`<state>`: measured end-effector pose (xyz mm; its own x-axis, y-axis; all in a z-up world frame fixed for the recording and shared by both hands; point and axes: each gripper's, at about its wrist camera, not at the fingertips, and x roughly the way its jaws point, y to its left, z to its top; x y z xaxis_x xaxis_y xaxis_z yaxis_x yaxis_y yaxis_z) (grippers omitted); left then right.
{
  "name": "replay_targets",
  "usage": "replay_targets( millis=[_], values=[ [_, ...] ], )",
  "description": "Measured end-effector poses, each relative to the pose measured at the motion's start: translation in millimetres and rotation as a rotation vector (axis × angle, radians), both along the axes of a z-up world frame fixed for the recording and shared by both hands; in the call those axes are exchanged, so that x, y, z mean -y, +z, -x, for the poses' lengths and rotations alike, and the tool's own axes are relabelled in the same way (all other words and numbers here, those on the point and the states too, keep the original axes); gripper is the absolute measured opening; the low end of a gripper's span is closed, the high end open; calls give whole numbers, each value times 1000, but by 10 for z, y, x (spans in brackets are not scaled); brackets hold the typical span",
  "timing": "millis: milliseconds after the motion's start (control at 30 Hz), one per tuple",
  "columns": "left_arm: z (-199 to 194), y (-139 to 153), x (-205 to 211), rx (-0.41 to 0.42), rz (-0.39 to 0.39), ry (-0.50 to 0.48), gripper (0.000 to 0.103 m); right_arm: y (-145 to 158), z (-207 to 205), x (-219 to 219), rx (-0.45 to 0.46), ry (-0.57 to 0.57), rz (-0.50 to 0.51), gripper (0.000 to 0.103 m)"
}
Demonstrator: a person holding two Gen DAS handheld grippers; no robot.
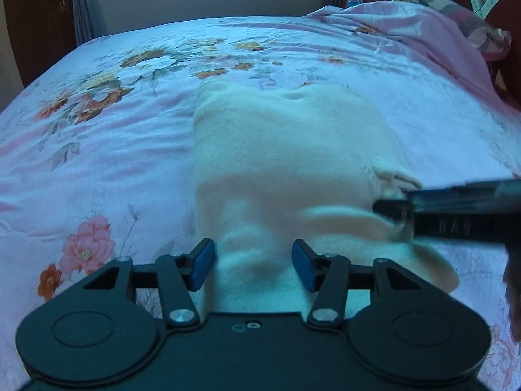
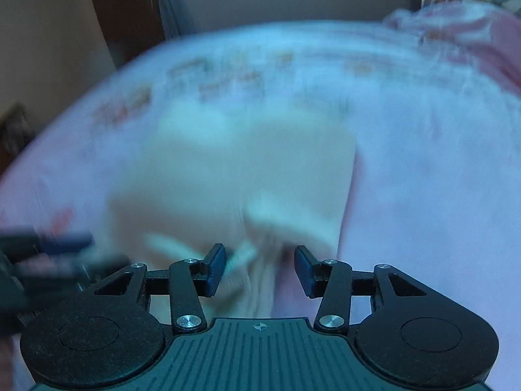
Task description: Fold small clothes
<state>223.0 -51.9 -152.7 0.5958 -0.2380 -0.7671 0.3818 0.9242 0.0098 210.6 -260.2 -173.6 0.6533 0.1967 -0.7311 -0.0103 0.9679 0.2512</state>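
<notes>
Left wrist: cream garment (image 1: 286,150) folded, rumpled.

Left wrist view: we look low and forward along the left gripper (image 1: 253,265) across the bed (image 1: 136,150), toward its far edge and the wall; the cream garment (image 1: 286,150) sits close, sharp. Right wrist view: we face much the same way from behind the right gripper (image 2: 260,270), close over the garment's near edge, heavily blurred. Both views share the garment, the floral bedspread, the far wall, and each other's gripper.
</notes>
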Motion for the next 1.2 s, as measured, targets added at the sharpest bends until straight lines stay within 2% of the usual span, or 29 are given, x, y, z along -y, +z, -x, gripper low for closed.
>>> replay_targets(
  millis=[133, 167, 200, 233, 267, 433, 567, 600, 667, 767, 800, 933, 1067, 1200],
  values=[
    [109, 184, -60, -16, 31, 30, 54, 258, 256, 70, 51, -45, -45, 47],
    [155, 228, -69, -12, 31, 37, 55, 330, 335, 67, 66, -40, -53, 53],
    [201, 271, -79, -6, 32, 45, 56, 394, 425, 60, 78, -37, -62, 66],
    [250, 316, -84, -3, 35, 47, 59, 447, 515, 57, 88, -35, -69, 70],
    [303, 358, -88, -1, 36, 50, 62, 504, 609, 45, 100, -27, -75, 71],
    [578, 572, -88, 25, 39, 61, 63, 693, 943, -56, 115, -19, -92, 72],
    [850, 775, -130, 58, 44, 67, 76, 831, 1232, -54, 101, -51, -130, 72],
    [914, 842, -149, 68, 54, 63, 77, 887, 1319, -50, 111, -55, -142, 78],
    [1074, 982, -181, 92, 55, 69, 89, 1017, 1477, -54, 128, -69, -154, 94],
    [1323, 1210, -238, 140, 63, 81, 98, 1252, 1753, -57, 187, -57, -180, 97],
    [1405, 1281, -253, 159, 59, 95, 100, 1325, 1842, -65, 202, -63, -177, 102],
    [1695, 1495, -288, 213, 50, 118, 101, 1591, 2205, -79, 273, -83, -194, 103],
    [1936, 1590, -268, 233, 26, 114, 101, 1745, 2489, -91, 272, -136, -189, 103],
    [2139, 1667, -256, 267, 40, 116, 101, 1890, 2781, -145, 339, -144, -95, 103]
  ],
)
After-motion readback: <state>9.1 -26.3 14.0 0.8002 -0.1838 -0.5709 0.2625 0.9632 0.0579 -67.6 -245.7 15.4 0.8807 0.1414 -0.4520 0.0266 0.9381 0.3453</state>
